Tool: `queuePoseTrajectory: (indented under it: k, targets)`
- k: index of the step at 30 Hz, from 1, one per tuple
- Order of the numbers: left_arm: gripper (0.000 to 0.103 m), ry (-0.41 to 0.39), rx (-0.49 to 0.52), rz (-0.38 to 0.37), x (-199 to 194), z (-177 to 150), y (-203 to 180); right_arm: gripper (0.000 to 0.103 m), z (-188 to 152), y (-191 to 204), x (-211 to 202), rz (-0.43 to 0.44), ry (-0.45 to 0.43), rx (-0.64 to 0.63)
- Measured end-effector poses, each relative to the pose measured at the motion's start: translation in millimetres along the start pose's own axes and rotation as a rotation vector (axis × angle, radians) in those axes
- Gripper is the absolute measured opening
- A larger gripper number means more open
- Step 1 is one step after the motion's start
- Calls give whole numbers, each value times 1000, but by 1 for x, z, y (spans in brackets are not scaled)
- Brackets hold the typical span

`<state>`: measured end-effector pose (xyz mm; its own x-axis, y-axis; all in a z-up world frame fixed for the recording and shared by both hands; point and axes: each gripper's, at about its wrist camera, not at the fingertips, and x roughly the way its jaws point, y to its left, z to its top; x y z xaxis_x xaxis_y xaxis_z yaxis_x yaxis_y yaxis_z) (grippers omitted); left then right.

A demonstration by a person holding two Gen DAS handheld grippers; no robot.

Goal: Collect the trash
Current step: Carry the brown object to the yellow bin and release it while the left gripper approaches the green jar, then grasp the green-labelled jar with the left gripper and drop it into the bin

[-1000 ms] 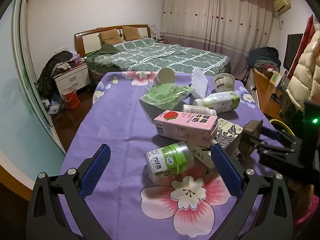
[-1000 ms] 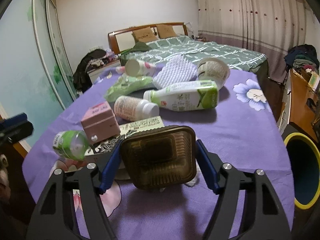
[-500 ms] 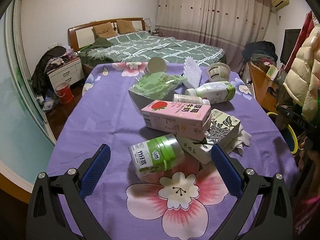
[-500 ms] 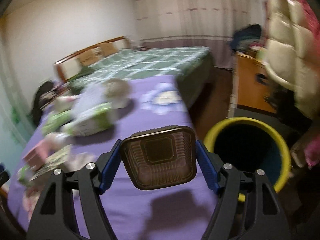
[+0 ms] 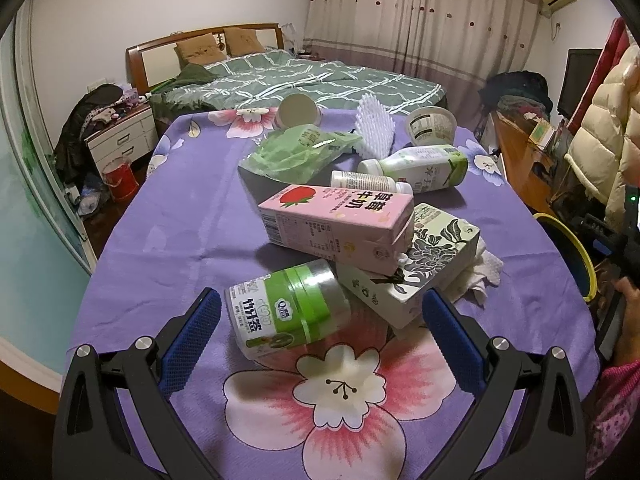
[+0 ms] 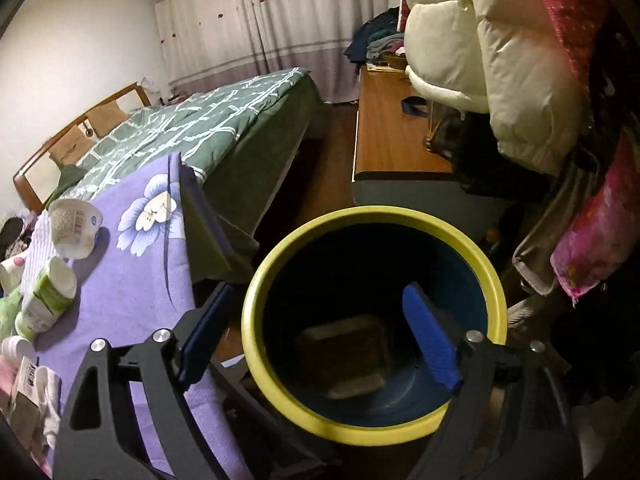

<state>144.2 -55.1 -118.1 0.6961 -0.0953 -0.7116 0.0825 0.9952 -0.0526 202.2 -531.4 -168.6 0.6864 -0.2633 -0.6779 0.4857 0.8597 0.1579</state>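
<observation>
Over the yellow-rimmed bin (image 6: 376, 216) my right gripper (image 6: 320, 292) hangs with its jaws opening and nothing between them. A brown plastic tray (image 6: 344, 354) lies blurred inside the bin below the fingers. My left gripper (image 5: 319, 300) is open just above the purple flowered tablecloth (image 5: 168, 248), its blue pads on either side of a green-labelled bottle (image 5: 288, 308) that lies on its side, not touching it. Behind the bottle a pink strawberry milk carton (image 5: 336, 224) rests on a white flower-print carton (image 5: 412, 276).
Further back on the table lie a green bag (image 5: 300, 152), a white bottle (image 5: 372, 182), a green-white bottle (image 5: 420, 166), two cups (image 5: 432, 124) and white foam (image 5: 374, 132). A crumpled tissue (image 5: 480, 276) sits by the cartons. A wooden desk (image 6: 388, 140) and hanging coats (image 6: 500, 60) flank the bin.
My right gripper swung from the table to above the bin and let go of the brown tray, which now lies inside the bin. The left gripper moved slightly closer to the green-labelled bottle.
</observation>
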Motion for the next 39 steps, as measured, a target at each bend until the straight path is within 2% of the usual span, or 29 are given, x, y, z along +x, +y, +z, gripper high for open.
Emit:
queuePoseTrajectory:
  k: [5, 10, 14, 23, 29, 36, 39]
  targets:
    - [99, 19, -3, 8, 9, 0, 2, 88, -3, 13, -13, 17, -51, -24]
    - [99, 47, -15, -11, 21, -4, 7, 89, -2, 20, -21, 17, -80, -46]
    - [99, 65, -18, 6, 32, -8, 11, 89, -3, 28, -18, 26, -71, -55]
    - [96, 116, -96, 21, 55, -8, 26, 89, -3, 33, -16, 15, -67, -65]
    - [81, 143, -116, 18, 65, -8, 27, 89, -3, 34, -14, 19, -63, -67]
    - [80, 135, -110, 24, 59, -10, 26, 89, -3, 34, -14, 22, -64, -62]
    - [80, 105, -96, 30, 45, -7, 25, 89, -4, 33, -16, 23, -71, -60]
